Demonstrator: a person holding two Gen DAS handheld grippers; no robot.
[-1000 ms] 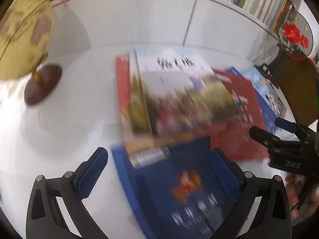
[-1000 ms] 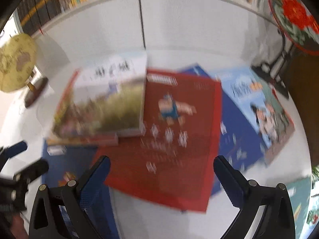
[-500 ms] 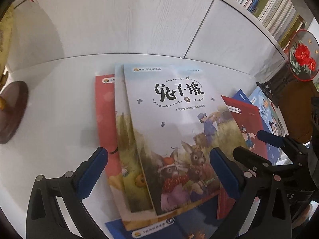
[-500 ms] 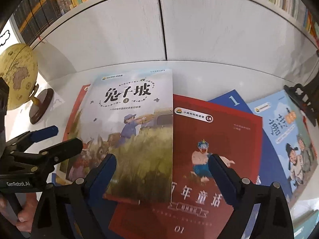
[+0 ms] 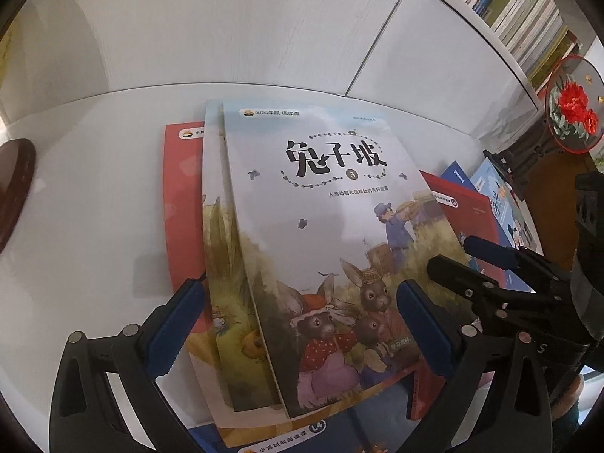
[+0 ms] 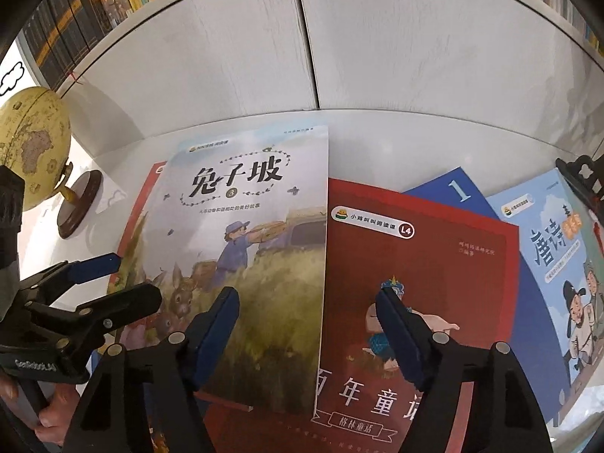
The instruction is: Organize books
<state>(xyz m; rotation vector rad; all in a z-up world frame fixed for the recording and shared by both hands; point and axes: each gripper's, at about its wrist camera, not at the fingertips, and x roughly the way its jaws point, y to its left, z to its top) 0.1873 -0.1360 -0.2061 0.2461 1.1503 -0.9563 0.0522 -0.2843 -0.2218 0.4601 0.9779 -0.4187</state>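
Books lie fanned across the white bench (image 5: 94, 196) below the closed cabinet doors, overlapping so each cover partly hides the next. From where I steer, the red fairy-tale book (image 6: 415, 264) sits under the rabbit book (image 5: 321, 226), which tops a small stack of two more covers; a dark blue book (image 6: 456, 188) and a pale blue poetry book (image 6: 547, 249) trail off to the right. That scatter is presumably why both tools are angled down at the pile.

My left hand-held gripper (image 5: 298, 332) stands released, its jaws straddling the rabbit book's near edge without pressing it. My right hand-held gripper (image 6: 307, 336) has just been narrowing, though it is not clamped on anything; the seam between rabbit book and red book lies between its jaws.

I judge squaring the stack comes next. A globe (image 6: 34, 147) stands off to the left.
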